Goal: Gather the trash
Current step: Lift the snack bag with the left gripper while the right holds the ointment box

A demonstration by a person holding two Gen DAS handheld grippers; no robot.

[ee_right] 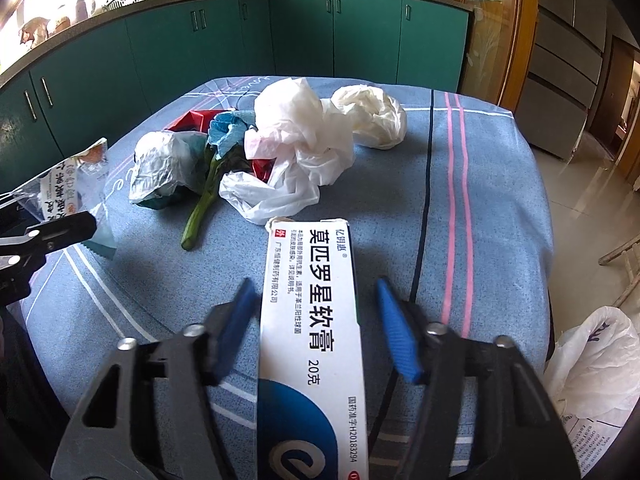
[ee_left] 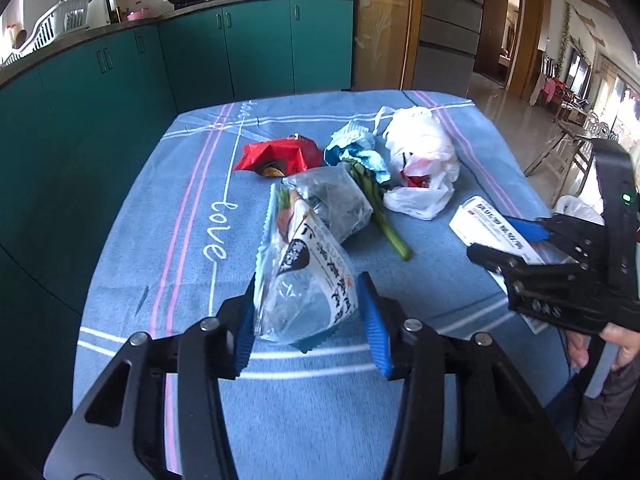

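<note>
Between the blue pads of the left gripper (ee_left: 310, 318) sat a clear food wrapper (ee_left: 304, 280) printed with black characters, its lower end bulging in the gap. The left pad pressed against the wrapper's edge; the right pad stood just beside its other side, and whether it touched could not be told, so the jaws looked half closed around it without a sure clamp.

The right gripper (ee_right: 316, 320) had a white ointment box (ee_right: 312, 320) lying lengthwise between its fingers. A gap showed between the box and the right-hand pad, and the left pad was blurred, so its jaws stood fairly wide and a firm hold could not be confirmed.

Everything rested on a table covered with a blue striped cloth (ee_left: 160, 240). Taking the white plastic bag (ee_right: 296, 148) near the cloth's middle as landmark: a green vegetable stalk (ee_right: 200, 208) lay just to its left, touching a crumpled clear bag (ee_right: 160, 168) beyond it. A blue crumpled wrapper (ee_right: 228, 130) sat behind the stalk's top, and a red wrapper (ee_left: 280, 154) lay farther left of that. A crumpled white tissue (ee_right: 372, 116) sat just behind and right of the bag. The ointment box's far end nearly met the bag's front edge.

Green cabinets (ee_right: 240, 40) ran behind the table.
</note>
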